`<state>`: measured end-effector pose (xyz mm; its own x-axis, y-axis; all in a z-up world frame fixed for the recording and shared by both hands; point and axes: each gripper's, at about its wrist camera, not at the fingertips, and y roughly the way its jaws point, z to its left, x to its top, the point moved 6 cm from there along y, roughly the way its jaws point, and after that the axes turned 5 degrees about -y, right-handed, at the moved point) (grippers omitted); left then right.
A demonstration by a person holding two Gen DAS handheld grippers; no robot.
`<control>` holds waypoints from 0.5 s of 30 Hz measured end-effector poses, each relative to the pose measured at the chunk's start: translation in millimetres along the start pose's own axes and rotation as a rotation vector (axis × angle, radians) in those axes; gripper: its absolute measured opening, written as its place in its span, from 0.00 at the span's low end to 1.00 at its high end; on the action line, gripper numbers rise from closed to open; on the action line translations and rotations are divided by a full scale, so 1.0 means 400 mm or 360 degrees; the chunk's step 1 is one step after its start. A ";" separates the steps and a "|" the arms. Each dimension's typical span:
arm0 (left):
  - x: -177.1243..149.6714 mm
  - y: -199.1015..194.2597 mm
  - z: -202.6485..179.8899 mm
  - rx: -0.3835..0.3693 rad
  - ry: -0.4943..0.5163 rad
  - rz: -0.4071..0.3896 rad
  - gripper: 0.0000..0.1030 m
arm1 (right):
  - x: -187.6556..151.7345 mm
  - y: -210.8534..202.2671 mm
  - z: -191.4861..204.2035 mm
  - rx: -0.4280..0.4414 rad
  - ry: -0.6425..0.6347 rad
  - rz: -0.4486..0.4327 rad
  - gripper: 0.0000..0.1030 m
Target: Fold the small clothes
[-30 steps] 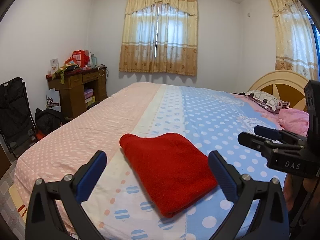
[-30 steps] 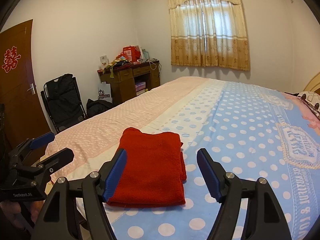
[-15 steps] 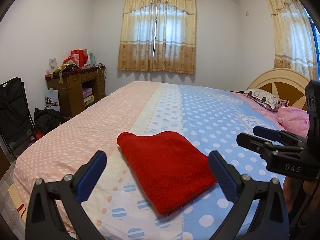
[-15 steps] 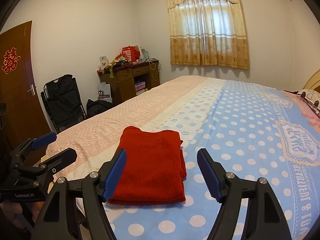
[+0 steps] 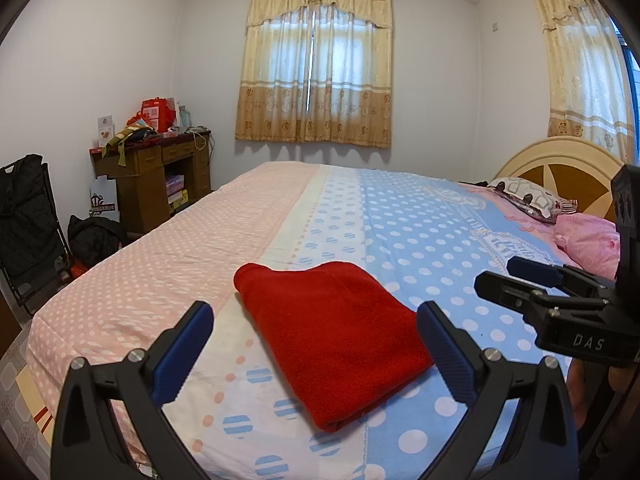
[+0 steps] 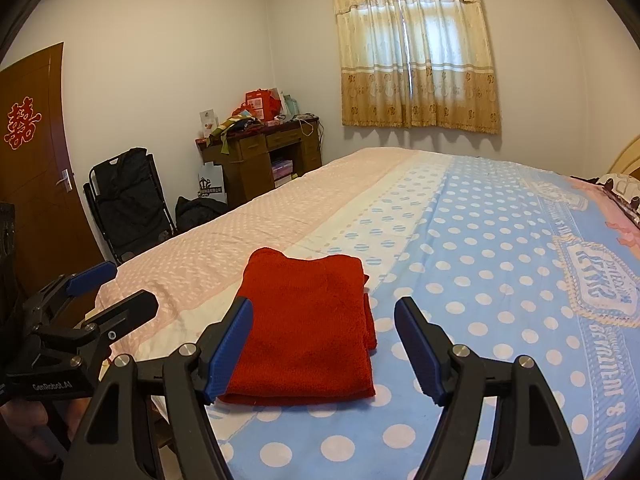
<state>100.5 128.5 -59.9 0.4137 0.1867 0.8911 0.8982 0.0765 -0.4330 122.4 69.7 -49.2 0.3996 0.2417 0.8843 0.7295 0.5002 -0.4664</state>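
A red garment (image 5: 332,336) (image 6: 306,324) lies folded into a flat rectangle on the bed, near its front edge. My left gripper (image 5: 316,332) hovers in front of and above it, open, nothing between its blue pads. My right gripper (image 6: 324,332) also hangs open over the garment's near edge, holding nothing. In the left wrist view the right gripper (image 5: 504,276) shows at the right, and in the right wrist view the left gripper (image 6: 116,288) shows at the left, both apart from the cloth.
The bed sheet (image 5: 168,264) (image 6: 500,280) is pink, white and blue with dots. Pillows (image 5: 560,216) lie by the headboard at the right. A wooden desk (image 5: 156,176) with clutter, a black folding chair (image 6: 124,200) and a brown door (image 6: 36,168) stand left of the bed.
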 end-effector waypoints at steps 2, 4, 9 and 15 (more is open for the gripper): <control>0.000 0.000 0.000 -0.0002 -0.0001 0.0001 1.00 | 0.000 0.000 0.001 0.0001 0.0001 -0.0001 0.72; 0.000 0.000 0.000 -0.0002 -0.0001 0.0002 1.00 | -0.001 0.000 0.003 -0.0001 0.0000 -0.0001 0.72; 0.001 -0.001 -0.001 0.0000 0.0000 0.0001 1.00 | 0.000 -0.001 -0.001 0.0000 0.0000 -0.0003 0.72; 0.002 -0.003 0.000 0.0000 -0.0008 -0.0003 1.00 | 0.001 -0.007 -0.005 -0.0025 0.0010 -0.0040 0.72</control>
<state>99.7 128.6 -58.6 0.4111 0.1914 0.8913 0.8990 0.0767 -0.4312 121.8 66.7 -47.8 0.3847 0.2239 0.8955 0.7478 0.4931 -0.4446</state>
